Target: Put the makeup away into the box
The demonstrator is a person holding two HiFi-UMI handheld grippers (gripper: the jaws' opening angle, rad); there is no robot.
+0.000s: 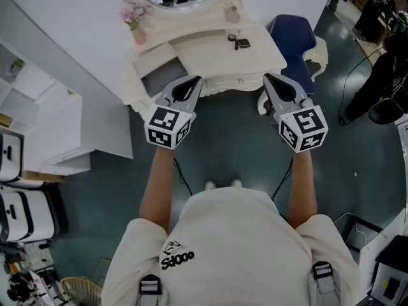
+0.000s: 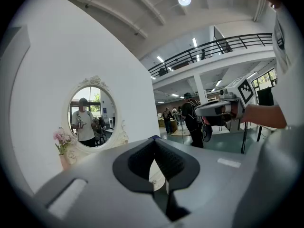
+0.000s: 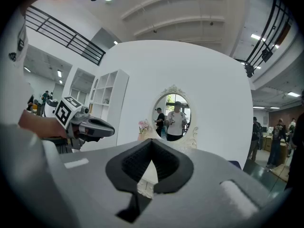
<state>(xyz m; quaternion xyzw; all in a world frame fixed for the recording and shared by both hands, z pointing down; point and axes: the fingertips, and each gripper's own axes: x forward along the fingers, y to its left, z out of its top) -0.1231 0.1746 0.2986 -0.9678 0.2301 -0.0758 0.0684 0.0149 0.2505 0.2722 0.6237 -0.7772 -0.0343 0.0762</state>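
Note:
A white dressing table (image 1: 255, 59) stands ahead of me. On its top, near the mirror, lie small dark makeup items (image 1: 240, 42). At the table's left end sits a white box with a grey inside (image 1: 160, 76). My left gripper (image 1: 196, 80) hovers in front of that box, shut and empty, its tips (image 2: 154, 139) meeting. My right gripper (image 1: 268, 78) is held level before the table's right front corner, also shut with nothing in it (image 3: 152, 141). Each gripper view shows the other gripper off to the side.
An oval mirror (image 2: 92, 115) and pink flowers in a vase (image 1: 135, 14) stand at the table's back. A small bottle (image 1: 233, 11) is beside the mirror. A blue chair (image 1: 294, 36) is right of the table, and white shelves (image 1: 44, 132) are left. People stand in the hall behind.

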